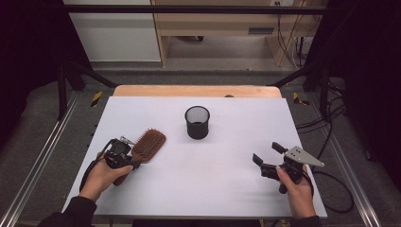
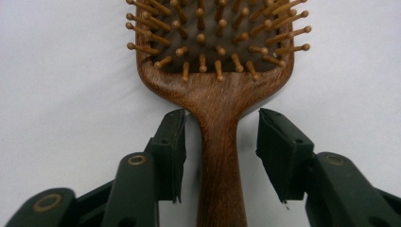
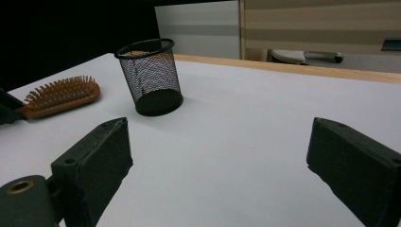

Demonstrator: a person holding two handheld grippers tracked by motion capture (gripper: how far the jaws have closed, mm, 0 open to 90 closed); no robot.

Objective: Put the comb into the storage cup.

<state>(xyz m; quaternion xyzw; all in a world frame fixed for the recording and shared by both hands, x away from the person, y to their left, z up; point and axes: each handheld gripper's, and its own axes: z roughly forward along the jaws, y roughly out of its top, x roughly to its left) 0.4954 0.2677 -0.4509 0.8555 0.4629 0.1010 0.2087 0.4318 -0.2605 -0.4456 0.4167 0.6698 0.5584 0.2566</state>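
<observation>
Jaws of left gripper part-closed, straddling handle of wooden hairbrush; narrow gaps either side, pads not pressing; brush flat on white table, bristles up, near left edge, head angled toward black mesh cup; jaws of right gripper wide, nothing between, low above bare table near right front corner; cup upright, mid-table, well apart from both grippers; no readable writing or labels; broad open surface between grippers; wooden strip along far edge.
</observation>
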